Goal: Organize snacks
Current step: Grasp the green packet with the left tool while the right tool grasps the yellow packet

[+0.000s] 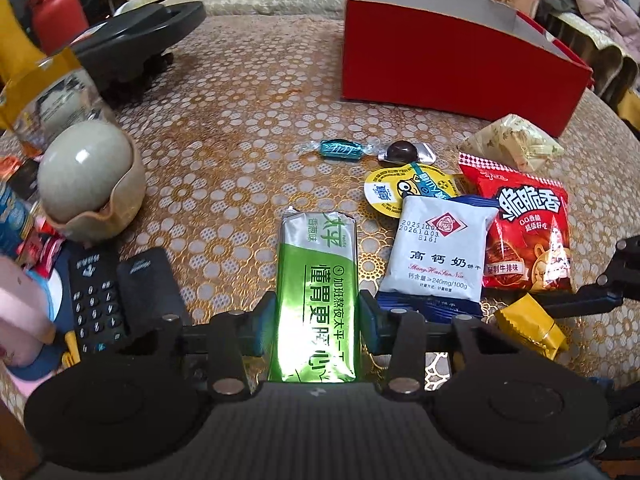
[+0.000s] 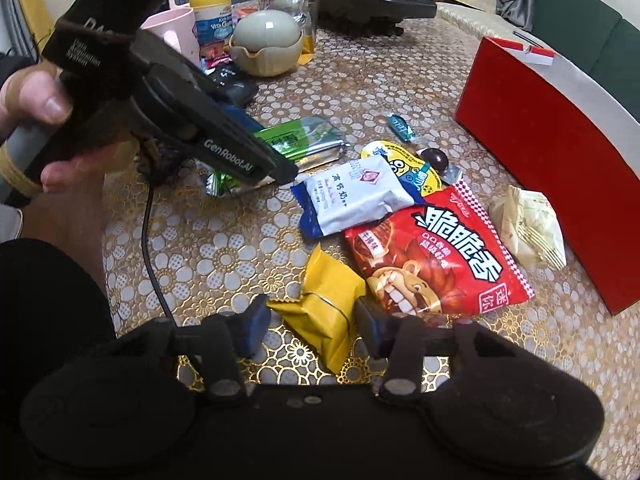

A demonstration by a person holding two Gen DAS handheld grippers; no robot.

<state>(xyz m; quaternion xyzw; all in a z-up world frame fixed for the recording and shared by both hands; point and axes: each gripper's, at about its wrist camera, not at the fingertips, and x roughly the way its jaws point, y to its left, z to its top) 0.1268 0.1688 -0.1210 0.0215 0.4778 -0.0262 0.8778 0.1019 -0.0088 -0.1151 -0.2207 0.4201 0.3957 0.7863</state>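
My left gripper (image 1: 318, 320) is shut on a green cracker pack (image 1: 316, 280), its blue pads pressing both long sides; the pack lies on the table, also seen in the right wrist view (image 2: 298, 142). My right gripper (image 2: 310, 326) is open around a yellow snack packet (image 2: 326, 304), fingers on either side with small gaps. A white-blue biscuit pack (image 1: 438, 252), a red snack bag (image 1: 524, 232), a yellow jelly cup (image 1: 404, 188), a teal candy (image 1: 340, 148), a dark chocolate (image 1: 402, 151) and a cream pastry pack (image 1: 510, 142) lie nearby. An open red box (image 1: 452, 60) stands behind them.
A ceramic egg-shaped pot (image 1: 88, 184), a remote (image 1: 94, 300), a black tray (image 1: 132, 36) and a red bottle (image 1: 56, 8) crowd the left. A pink cup (image 2: 174, 30) and a vitamin jar (image 2: 212, 12) stand far left. A cable (image 2: 150, 248) trails over the floral tablecloth (image 1: 240, 120).
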